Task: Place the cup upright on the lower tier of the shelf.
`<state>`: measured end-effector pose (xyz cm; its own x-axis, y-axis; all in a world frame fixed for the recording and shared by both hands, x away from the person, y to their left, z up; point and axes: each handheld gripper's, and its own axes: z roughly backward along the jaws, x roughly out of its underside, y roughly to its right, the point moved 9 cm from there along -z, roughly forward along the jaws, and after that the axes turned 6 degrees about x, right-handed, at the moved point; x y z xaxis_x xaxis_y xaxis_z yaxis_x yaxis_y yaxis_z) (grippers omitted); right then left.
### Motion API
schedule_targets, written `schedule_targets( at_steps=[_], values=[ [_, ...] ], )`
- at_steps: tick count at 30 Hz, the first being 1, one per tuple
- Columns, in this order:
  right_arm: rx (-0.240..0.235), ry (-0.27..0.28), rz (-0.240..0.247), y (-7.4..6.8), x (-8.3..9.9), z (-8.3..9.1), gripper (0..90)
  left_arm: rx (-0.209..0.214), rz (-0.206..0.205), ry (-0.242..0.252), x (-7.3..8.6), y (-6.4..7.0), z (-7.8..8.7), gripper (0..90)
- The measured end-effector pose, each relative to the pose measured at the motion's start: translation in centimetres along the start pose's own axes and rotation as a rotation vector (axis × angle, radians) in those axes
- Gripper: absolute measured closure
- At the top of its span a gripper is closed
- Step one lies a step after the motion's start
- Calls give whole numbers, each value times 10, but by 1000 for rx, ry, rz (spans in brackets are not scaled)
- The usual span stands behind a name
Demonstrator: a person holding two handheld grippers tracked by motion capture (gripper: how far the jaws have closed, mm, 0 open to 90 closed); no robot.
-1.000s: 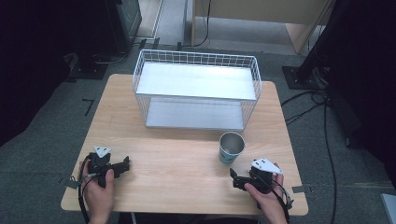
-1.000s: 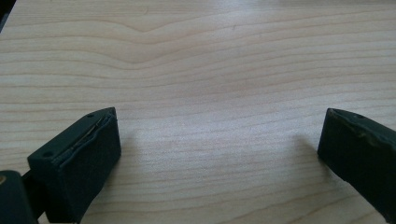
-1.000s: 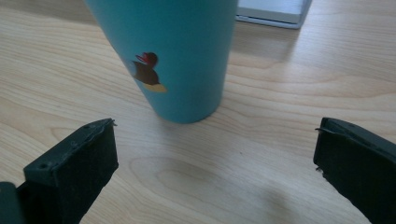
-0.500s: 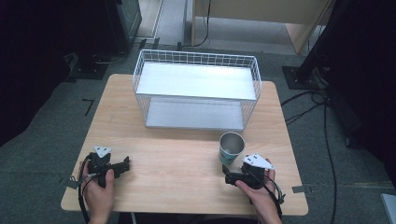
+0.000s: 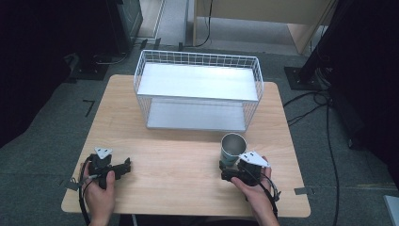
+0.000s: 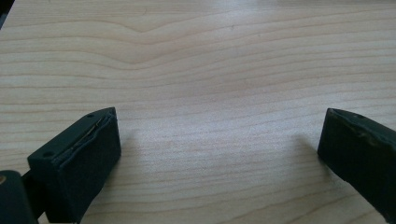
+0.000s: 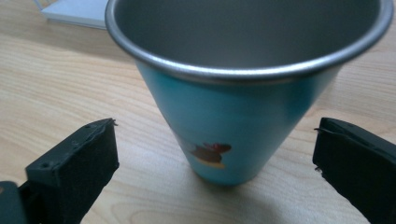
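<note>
Behind the table (image 5: 188, 155), a wire basket (image 5: 197, 89) stands beyond the cup (image 5: 233, 147).

A teal metal cup (image 7: 233, 116) stands upright on the wooden table (image 7: 56, 84), just beyond the right gripper's (image 7: 215, 168) wide-apart jaws.

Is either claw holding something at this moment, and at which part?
Nothing is held. The right claw is open on either side of the cup without touching it; the left claw is open over bare table.

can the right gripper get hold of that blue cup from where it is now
Probably yes. The right gripper is open, its fingers flanking the upright blue cup with bare table between and nothing blocking.
</note>
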<state>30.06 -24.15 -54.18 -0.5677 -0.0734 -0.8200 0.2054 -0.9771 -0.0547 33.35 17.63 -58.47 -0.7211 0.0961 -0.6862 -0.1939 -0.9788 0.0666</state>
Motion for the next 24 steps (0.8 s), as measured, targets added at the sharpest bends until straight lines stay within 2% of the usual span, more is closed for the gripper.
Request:
schedule_targets(
  at_steps=[3, 10, 13, 24],
  values=[
    [27, 23, -4, -2, -3, -4, 41, 1, -3, -1, 0, 0, 0, 0],
    [57, 50, -12, -3, -7, -12, 76, 3, -6, -2, 0, 0, 0, 0],
    [89, 89, -35, -1, -11, -13, 156, 3, -8, -2, 0, 0, 0, 0],
    [95, 122, -20, -4, -14, -13, 183, 5, -12, -5, 0, 1, 0, 0]
  ],
)
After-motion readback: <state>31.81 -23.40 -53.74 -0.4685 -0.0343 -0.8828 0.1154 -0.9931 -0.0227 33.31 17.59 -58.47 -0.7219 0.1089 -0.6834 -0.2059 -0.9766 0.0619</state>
